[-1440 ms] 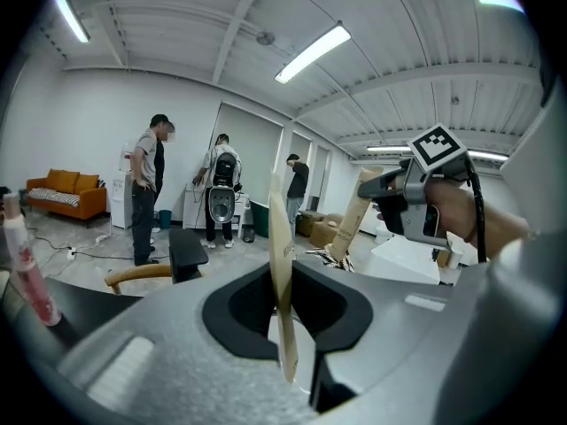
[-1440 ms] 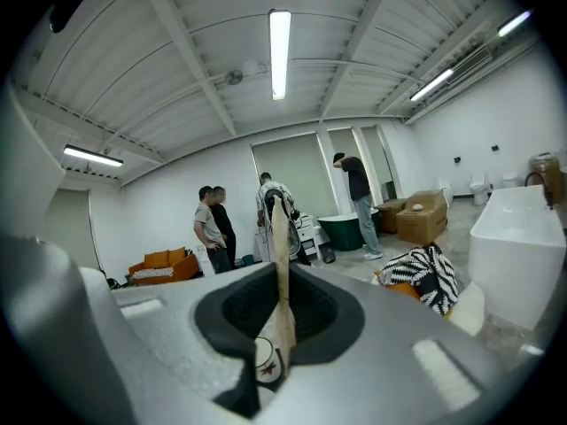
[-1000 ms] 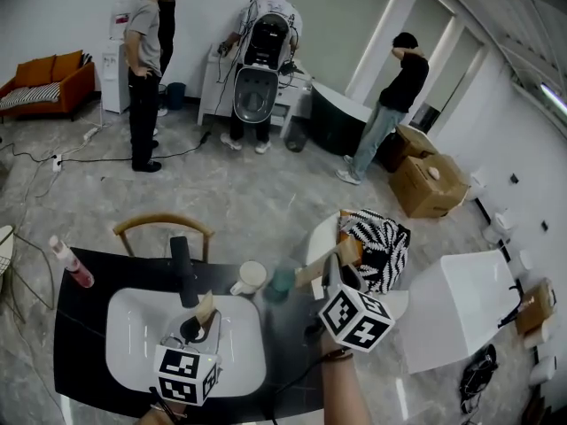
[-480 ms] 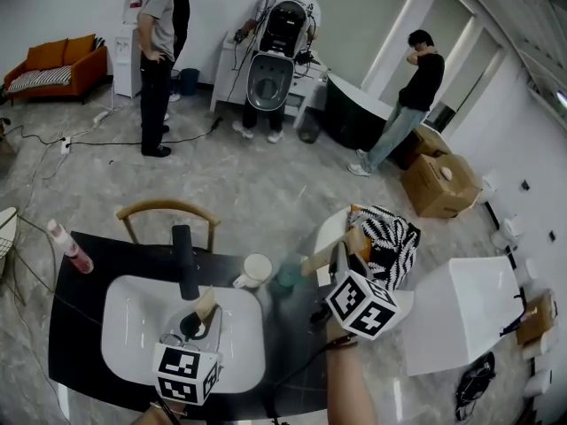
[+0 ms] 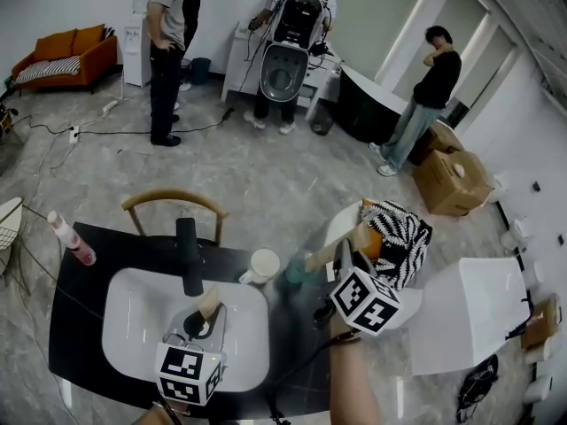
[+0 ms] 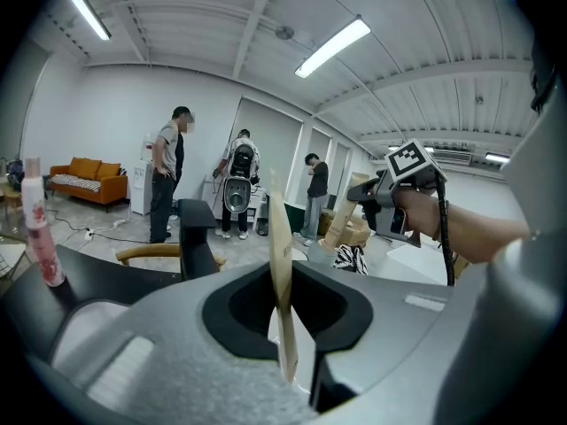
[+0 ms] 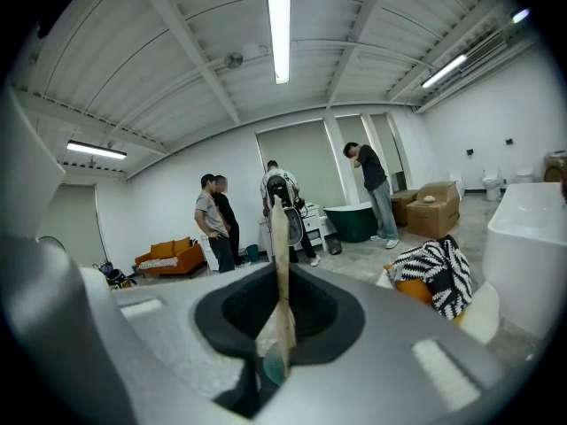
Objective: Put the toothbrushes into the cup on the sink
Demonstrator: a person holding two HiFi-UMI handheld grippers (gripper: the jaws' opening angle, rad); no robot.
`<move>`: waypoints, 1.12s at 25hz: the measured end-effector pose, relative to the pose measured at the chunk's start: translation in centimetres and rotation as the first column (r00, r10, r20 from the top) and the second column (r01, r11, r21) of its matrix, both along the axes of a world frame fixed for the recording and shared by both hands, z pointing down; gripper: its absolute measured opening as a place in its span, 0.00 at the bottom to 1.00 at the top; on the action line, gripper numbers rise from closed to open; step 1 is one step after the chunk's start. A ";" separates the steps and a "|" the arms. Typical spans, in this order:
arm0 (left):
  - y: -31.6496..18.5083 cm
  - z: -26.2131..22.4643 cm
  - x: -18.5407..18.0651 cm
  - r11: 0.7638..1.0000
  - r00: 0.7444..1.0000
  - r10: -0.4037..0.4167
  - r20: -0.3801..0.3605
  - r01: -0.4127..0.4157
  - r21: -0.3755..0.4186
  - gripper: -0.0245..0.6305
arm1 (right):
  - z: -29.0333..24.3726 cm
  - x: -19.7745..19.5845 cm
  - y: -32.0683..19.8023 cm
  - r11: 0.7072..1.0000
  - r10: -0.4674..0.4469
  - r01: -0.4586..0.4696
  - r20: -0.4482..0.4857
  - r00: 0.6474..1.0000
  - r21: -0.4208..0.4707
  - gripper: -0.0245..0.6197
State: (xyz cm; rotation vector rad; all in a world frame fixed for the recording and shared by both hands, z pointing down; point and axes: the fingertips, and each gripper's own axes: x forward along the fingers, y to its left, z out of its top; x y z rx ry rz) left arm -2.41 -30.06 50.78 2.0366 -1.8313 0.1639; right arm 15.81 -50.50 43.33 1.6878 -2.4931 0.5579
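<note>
Two pale wooden toothbrushes are in hand. My left gripper is shut on one toothbrush over the white sink basin, just in front of the black faucet. In the left gripper view this toothbrush stands upright between the jaws. My right gripper is shut on the other toothbrush, whose far end hangs just right of a teal cup on the black counter. The right gripper view has that toothbrush upright, with the teal cup below it. A white mug stands beside the teal cup.
A pink bottle stands on the counter at the far left corner. Behind the counter are a wooden chair and a zebra-patterned cushion. Three people stand far back in the room. A white tub is on the right.
My right gripper has sunk a little with its toothbrush, staying by the teal cup. The left gripper has stayed over the basin. The head view has tilted slightly.
</note>
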 end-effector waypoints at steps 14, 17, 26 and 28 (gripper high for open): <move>-0.6 1.7 0.6 1.000 1.000 0.002 0.002 -0.002 -0.012 0.10 | 4.9 -0.4 -0.9 0.999 -0.030 0.030 0.010 1.000 -0.041 0.09; -0.6 2.0 0.5 1.000 1.000 -0.004 0.001 0.004 -0.016 0.10 | 5.5 -0.6 -1.0 0.998 -0.032 0.033 0.008 0.999 -0.047 0.09; -0.6 1.8 0.4 1.000 1.000 -0.017 0.005 0.017 -0.015 0.10 | 6.7 -0.8 -1.3 0.996 -0.049 0.049 0.008 0.999 -0.068 0.09; -0.6 2.0 0.3 1.000 1.000 -0.022 0.004 0.022 -0.014 0.10 | 7.0 -1.0 -1.3 0.995 -0.061 0.062 0.016 0.998 -0.072 0.09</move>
